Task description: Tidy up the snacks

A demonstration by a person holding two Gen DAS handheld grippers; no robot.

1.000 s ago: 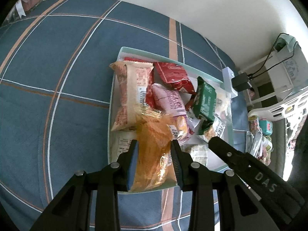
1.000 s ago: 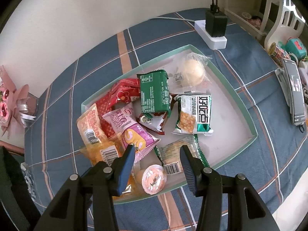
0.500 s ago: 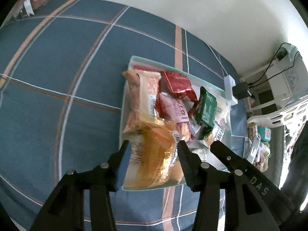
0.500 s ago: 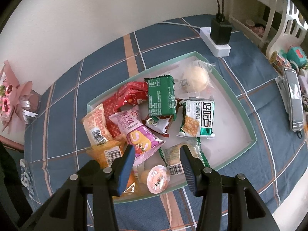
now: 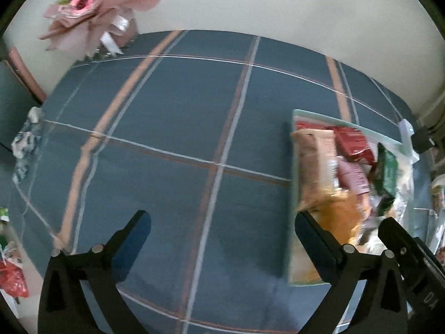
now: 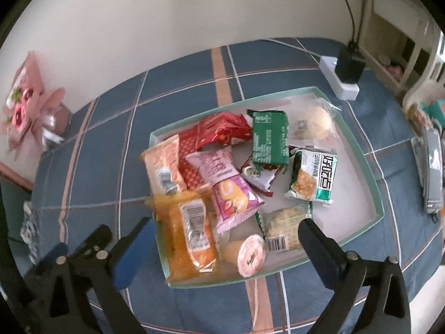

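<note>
A pale green tray point(image 6: 370, 172) on the blue checked cloth holds several snack packets. Among them are an orange packet point(image 6: 192, 233), a pink one point(image 6: 225, 183), a green one point(image 6: 268, 139), a red one point(image 6: 217, 133) and a jelly cup point(image 6: 250, 254). My right gripper point(image 6: 225, 225) hovers over the tray's near end, its jaws opening wide and gripping nothing. My left gripper point(image 5: 221, 221) hangs over bare cloth left of the tray point(image 5: 347, 123), jaws opening, nothing between them. The orange packet point(image 5: 339, 211) lies beside its right finger.
A pink bouquet point(image 5: 91, 8) stands at the far left by the wall. Behind the tray sits a white power strip with a black adapter point(image 6: 345, 80). A grey handset point(image 6: 432, 169) lies to the right. Open cloth spreads left of the tray.
The left gripper let go of the orange packet, which now lies in the tray, and swung left over the cloth. Both grippers' jaws have spread wide.
</note>
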